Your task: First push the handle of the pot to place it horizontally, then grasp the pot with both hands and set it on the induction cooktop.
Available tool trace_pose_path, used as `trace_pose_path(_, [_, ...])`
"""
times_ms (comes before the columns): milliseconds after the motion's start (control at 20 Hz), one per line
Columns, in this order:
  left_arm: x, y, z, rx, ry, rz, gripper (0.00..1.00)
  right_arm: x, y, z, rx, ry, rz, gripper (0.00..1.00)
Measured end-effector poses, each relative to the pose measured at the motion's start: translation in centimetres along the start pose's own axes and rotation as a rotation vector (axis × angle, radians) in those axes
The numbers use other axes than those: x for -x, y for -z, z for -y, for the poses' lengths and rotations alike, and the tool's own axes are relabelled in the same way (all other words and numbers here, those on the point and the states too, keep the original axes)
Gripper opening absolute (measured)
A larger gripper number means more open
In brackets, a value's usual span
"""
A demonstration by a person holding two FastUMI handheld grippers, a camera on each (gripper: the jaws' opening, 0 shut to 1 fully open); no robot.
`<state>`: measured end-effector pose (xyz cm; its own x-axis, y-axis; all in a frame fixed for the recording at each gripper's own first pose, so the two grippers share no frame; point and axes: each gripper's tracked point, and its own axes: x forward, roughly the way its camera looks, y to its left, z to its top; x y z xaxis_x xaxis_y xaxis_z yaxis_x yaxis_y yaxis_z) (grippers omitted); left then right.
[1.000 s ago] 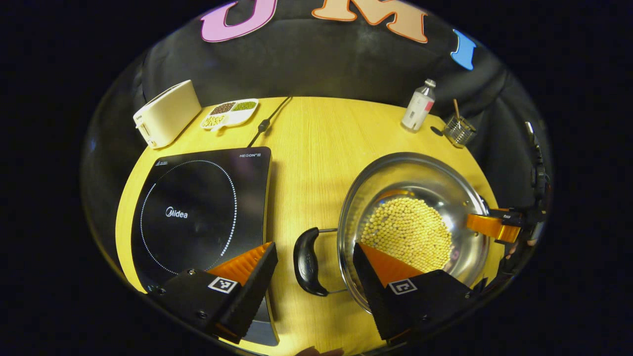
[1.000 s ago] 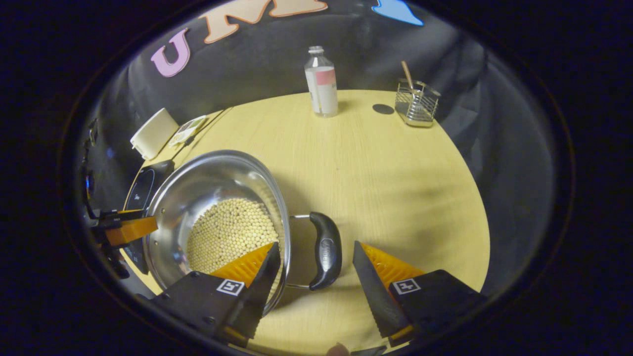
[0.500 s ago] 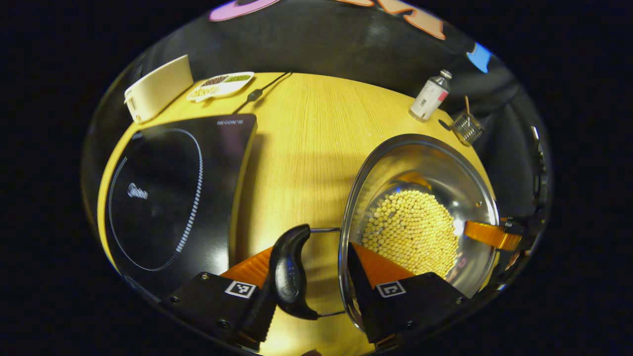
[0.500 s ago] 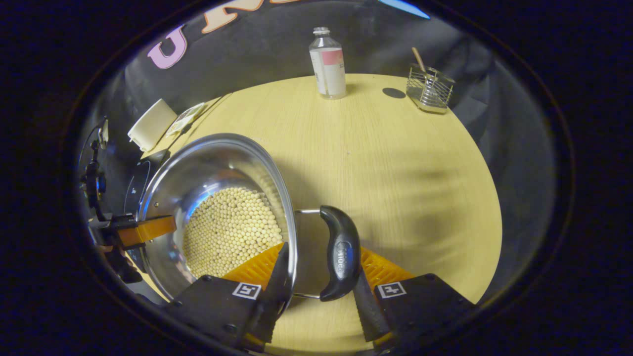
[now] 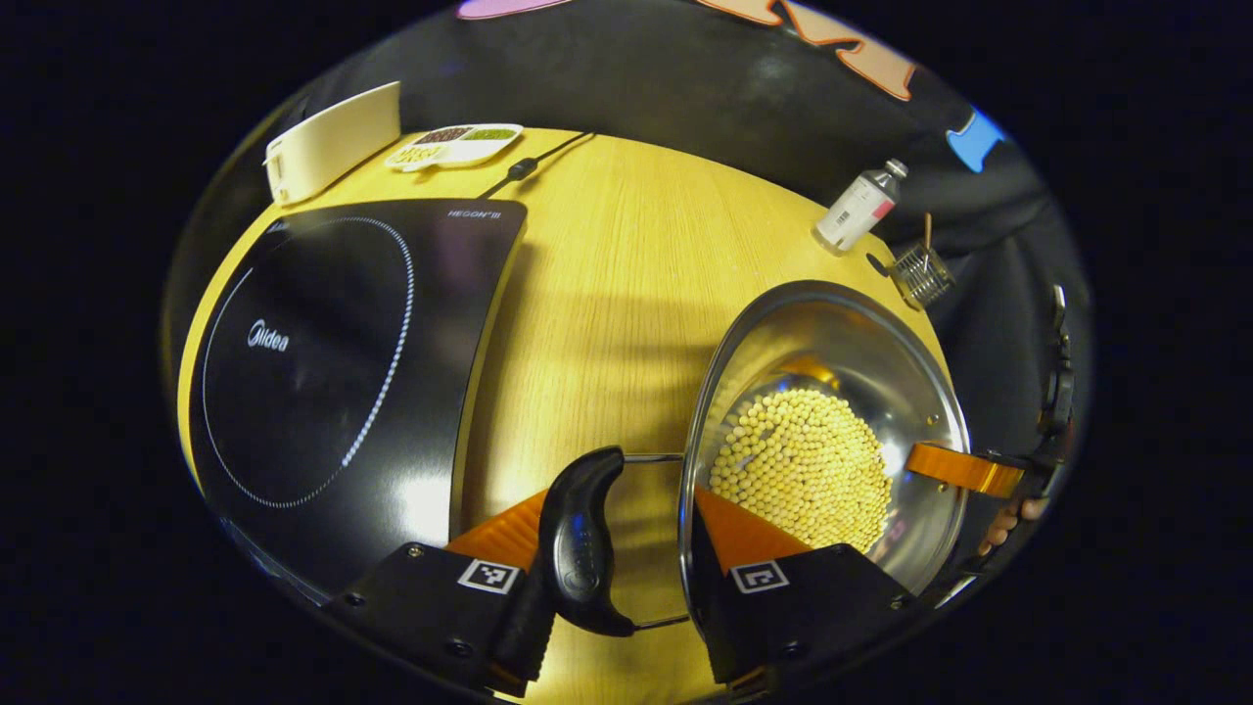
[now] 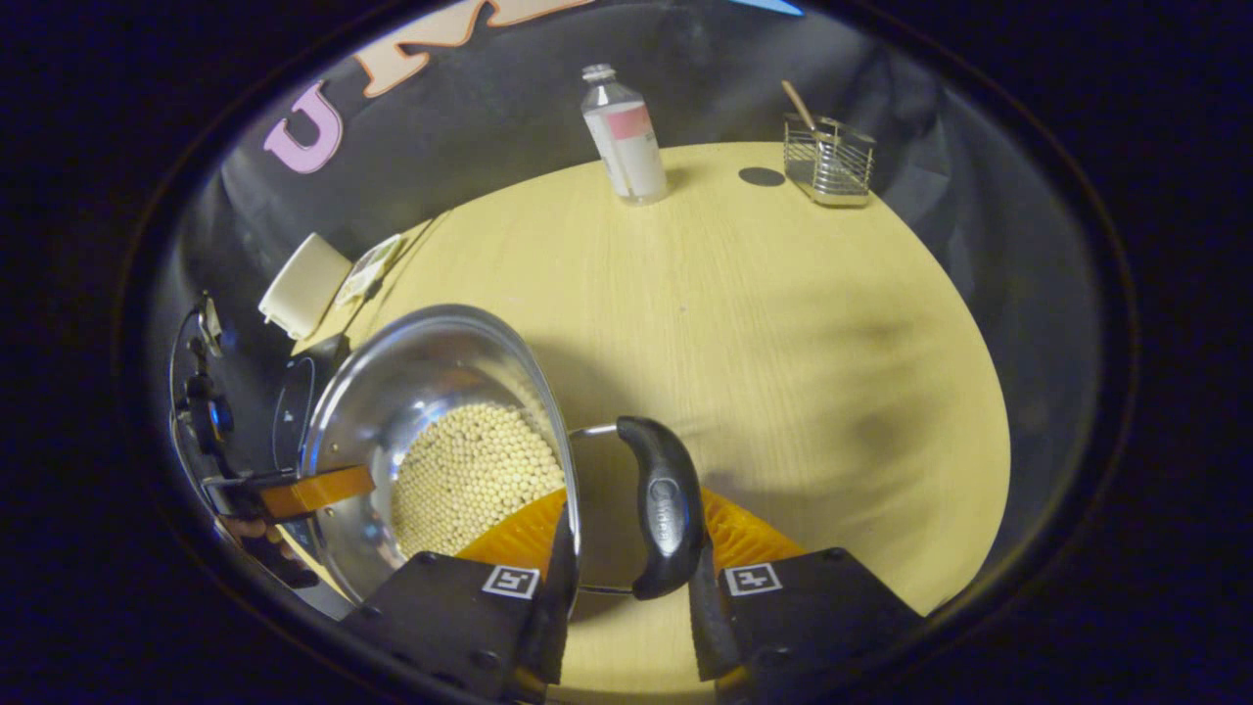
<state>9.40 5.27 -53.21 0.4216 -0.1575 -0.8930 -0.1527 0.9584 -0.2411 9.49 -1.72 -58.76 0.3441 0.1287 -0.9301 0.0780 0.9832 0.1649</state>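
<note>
Table [image 5: 626, 264]: round, pale yellow wood grain, smooth; everything below is placed by its distance from the pot.
Cooktop [image 5: 323, 362]: flat glossy black glass slab with a dotted ring, well apart from the pot across a bare strip of table; I judge it the drop-off spot, not yet reached.
Pot [image 5: 832, 431]: wide, shallow, polished steel bowl with a thin rim, mirror-bright inside. It sits at the table's near edge, and from how the shadow falls it may be just off the wood; I cannot tell for sure.
Beans [image 5: 803, 465]: small round pale yellow beads heaped in the pot's bottom; they would roll if the pot tips, so a level two-sided hold makes sense.
Left gripper [image 5: 615, 548]: jaws closed in around the pot's near side, one finger outside the left handle, the other inside the rim; whether both press I cannot tell.
Left handle [image 5: 580, 543]: curved black plastic grip on a thin wire loop, lying level beside the pot.
Right gripper [image 6: 626, 558]: jaws likewise narrowed around the opposite side, one finger inside the rim, one against the grip; firm pinch not certain.
Right handle [image 6: 664, 504]: same black grip on wire, also level.
Bottle [image 6: 625, 137]: clear, upright, far across the table from the pot.
Wire basket [image 6: 827, 157]: small metal rack, equally far off.
</note>
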Motion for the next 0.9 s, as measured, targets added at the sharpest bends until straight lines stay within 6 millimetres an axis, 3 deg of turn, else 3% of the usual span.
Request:
trace_pose_path(250, [3.1,-1.6,-0.5,-0.033,-0.015,0.072,0.64,2.5,0.0,-1.6,-0.011,-0.028,0.027,0.49])
trace_pose_path(400, [5.7,-2.8,-2.3,-0.029,-0.043,0.109,0.64,3.1,0.0,-4.5,-0.018,-0.067,0.037,0.53])
trace_pose_path(600, [9.3,-5.1,-6.5,-0.039,-0.086,0.156,0.63,3.2,0.0,-10.1,-0.03,-0.131,0.053,0.53])
trace_pose_path(650, [10.0,-5.7,-7.6,-0.041,-0.095,0.164,0.63,3.1,0.0,-11.5,-0.034,-0.142,0.052,0.49])
trace_pose_path(800, [11.1,-7.3,-11.5,-0.051,-0.106,0.175,0.63,2.5,0.2,-15.6,-0.045,-0.144,0.047,0.48])
trace_pose_path(900, [11.3,-7.7,-14.0,-0.058,-0.095,0.163,0.65,2.0,0.1,-18.0,-0.036,-0.124,0.053,0.53])
